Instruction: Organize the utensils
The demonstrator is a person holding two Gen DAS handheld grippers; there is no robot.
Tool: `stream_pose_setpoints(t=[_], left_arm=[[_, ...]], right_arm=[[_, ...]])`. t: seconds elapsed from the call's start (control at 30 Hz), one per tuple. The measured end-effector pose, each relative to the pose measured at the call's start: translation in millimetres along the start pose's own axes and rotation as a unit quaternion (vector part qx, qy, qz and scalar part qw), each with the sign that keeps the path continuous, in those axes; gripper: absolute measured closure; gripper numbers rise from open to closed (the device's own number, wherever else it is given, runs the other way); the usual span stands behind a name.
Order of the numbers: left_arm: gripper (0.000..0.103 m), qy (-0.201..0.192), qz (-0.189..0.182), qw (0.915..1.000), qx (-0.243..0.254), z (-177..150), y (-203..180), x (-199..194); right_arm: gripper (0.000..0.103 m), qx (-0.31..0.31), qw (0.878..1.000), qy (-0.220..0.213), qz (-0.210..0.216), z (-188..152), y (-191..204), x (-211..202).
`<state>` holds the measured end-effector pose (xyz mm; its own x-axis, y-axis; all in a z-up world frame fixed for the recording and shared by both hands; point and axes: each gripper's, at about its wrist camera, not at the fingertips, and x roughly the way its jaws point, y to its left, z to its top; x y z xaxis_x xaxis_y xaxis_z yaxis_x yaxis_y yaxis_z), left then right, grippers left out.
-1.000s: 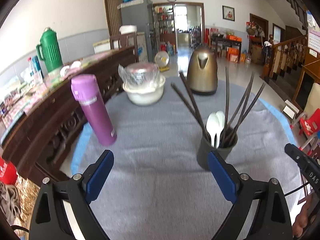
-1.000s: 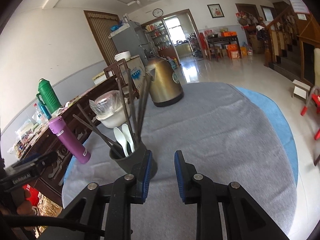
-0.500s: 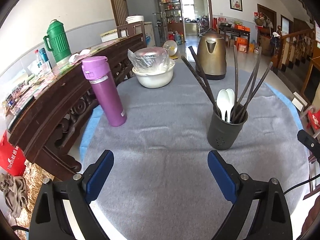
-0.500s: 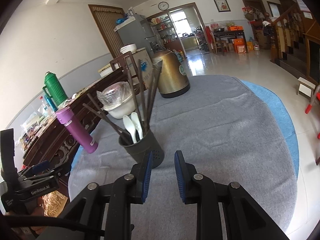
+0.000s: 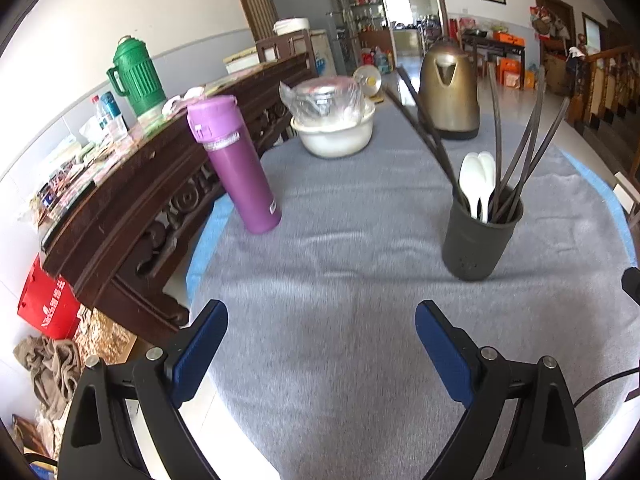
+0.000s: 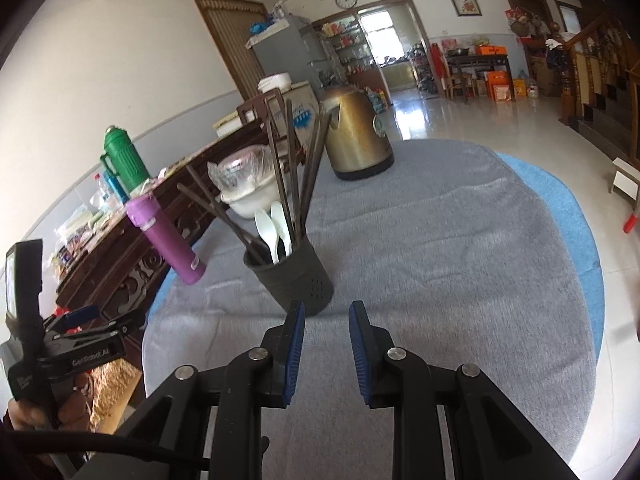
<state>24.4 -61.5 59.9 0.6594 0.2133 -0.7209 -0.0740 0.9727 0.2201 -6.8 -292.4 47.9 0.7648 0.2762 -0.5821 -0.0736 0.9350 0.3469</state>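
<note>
A dark utensil holder point(image 5: 478, 240) stands upright on the grey tablecloth point(image 5: 340, 320). It holds several dark chopsticks point(image 5: 528, 140) and two white spoons point(image 5: 478, 176). My left gripper point(image 5: 320, 312) is wide open over bare cloth, short of the holder and to its left. In the right wrist view the holder point(image 6: 296, 280) sits just beyond my right gripper point(image 6: 327, 306), a little left of it. The right jaws stand a narrow gap apart with nothing between them. A hand point(image 6: 68, 404) carries the left gripper at the far left edge.
A purple flask point(image 5: 240, 164) stands left of the holder. A white bowl point(image 5: 336, 136) with a plastic-wrapped dish and a brass kettle point(image 5: 448, 92) sit at the far side. A dark wooden sideboard point(image 5: 140, 184) runs along the table's left. The cloth's edge point(image 6: 576, 280) curves on the right.
The left gripper has drawn back from the holder and tipped downward, so the holder now sits farther off. The right gripper has tilted slightly; the holder shows clear beyond its fingers. Neither gripper's jaws have moved.
</note>
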Motion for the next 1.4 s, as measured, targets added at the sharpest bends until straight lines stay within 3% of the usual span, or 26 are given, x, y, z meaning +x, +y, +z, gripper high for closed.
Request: stream_pose_setpoints(t=[0.3,0.5,0.6,0.63,0.67,0.83,1.03,1.4], left_arm=[[0.008,0.009,0.015,0.9998,-0.013,11.1,-19.7,9.9],[0.008,-0.012,0.025,0.9991,-0.033,26.4,-24.1,4.7],[0.008,-0.017,0.016,0.9990,-0.039,30.7,-27.0,1.2],[0.008,-0.021,0.014,0.9989,-0.039,32.1,-28.8,-1.1],[0.008,-0.024,0.014,0.9989,-0.038,32.9,-30.4,-3.0],[0.008,-0.038,0.012,0.9988,-0.028,32.1,-31.3,-18.8],[0.008,-0.047,0.026,0.9984,-0.021,27.8,-13.2,-33.9],[0.008,-0.068,0.008,0.9973,-0.026,17.0,30.7,-56.4]], right_arm=[[0.078,-0.032,0.998,0.039,0.035,1.4,-2.0,10.1],[0.077,-0.038,0.998,0.026,0.049,24.5,2.6,9.0],[0.055,-0.057,0.997,0.010,0.043,34.3,14.6,0.4],[0.035,-0.061,0.997,-0.001,0.038,35.4,18.0,-4.5],[0.032,-0.063,0.997,-0.016,0.034,35.2,20.4,-10.0],[0.032,-0.044,0.998,-0.035,-0.014,32.9,26.4,-14.3],[0.032,-0.031,0.998,-0.037,-0.030,32.9,37.1,-11.4],[0.032,-0.043,0.997,-0.046,-0.039,20.7,84.2,-23.8]])
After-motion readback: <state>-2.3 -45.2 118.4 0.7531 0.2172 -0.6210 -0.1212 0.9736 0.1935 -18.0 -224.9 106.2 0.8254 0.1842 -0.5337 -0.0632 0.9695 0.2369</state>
